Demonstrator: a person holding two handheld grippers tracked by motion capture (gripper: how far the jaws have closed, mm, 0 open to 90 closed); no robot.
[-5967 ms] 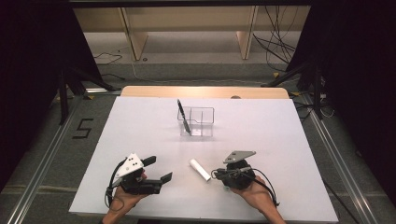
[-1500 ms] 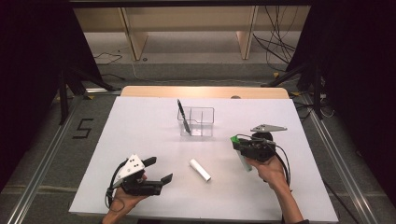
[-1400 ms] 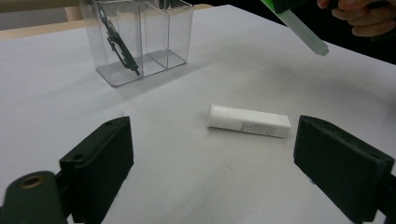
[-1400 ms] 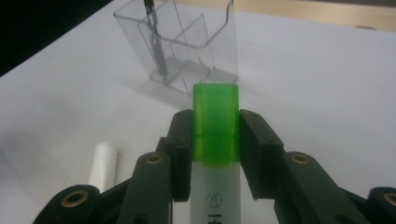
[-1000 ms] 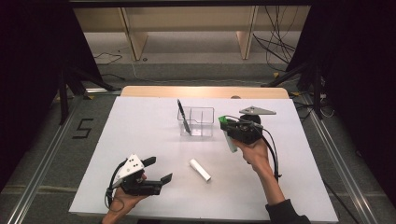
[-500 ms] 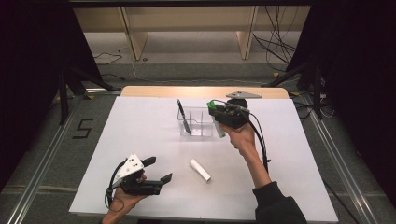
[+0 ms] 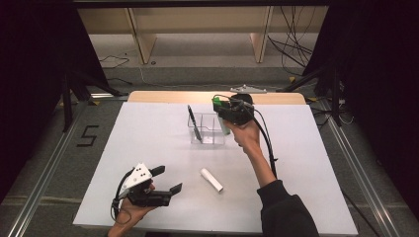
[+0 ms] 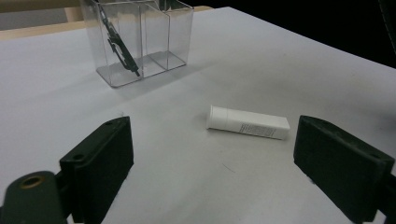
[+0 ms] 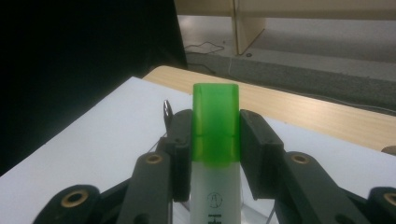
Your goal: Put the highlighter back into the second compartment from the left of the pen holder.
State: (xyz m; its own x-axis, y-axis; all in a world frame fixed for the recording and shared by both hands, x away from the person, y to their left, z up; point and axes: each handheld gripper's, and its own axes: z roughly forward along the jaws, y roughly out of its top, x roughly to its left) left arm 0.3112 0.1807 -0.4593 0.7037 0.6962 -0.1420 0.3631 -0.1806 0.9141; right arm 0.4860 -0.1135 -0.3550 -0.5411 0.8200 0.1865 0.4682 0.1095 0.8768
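Observation:
A clear divided box (image 7: 213,134) stands at the table's far middle, with a black pen (image 7: 192,123) leaning in its left compartment. My right gripper (image 7: 221,106) hovers over the box's right side, shut on a white highlighter with a green cap (image 9: 215,123), held cap-up with its body reaching down toward the box. On the near middle of the table lies a white tube (image 7: 211,179), also ahead in the left gripper view (image 8: 247,123). My left gripper (image 7: 167,178) rests at the front left, open, nothing between its jaws (image 8: 210,158). The box (image 8: 140,37) and pen (image 8: 116,42) show beyond it.
The white table (image 7: 306,163) ends in a wooden strip (image 7: 163,96) at its far edge. Beyond it are floor, cables and wooden shelf legs (image 7: 141,42). Black curtains hang at both sides.
My right gripper has carried the highlighter from the table's right side leftward and away, ending above the clear box. The left gripper and the white tube have stayed put.

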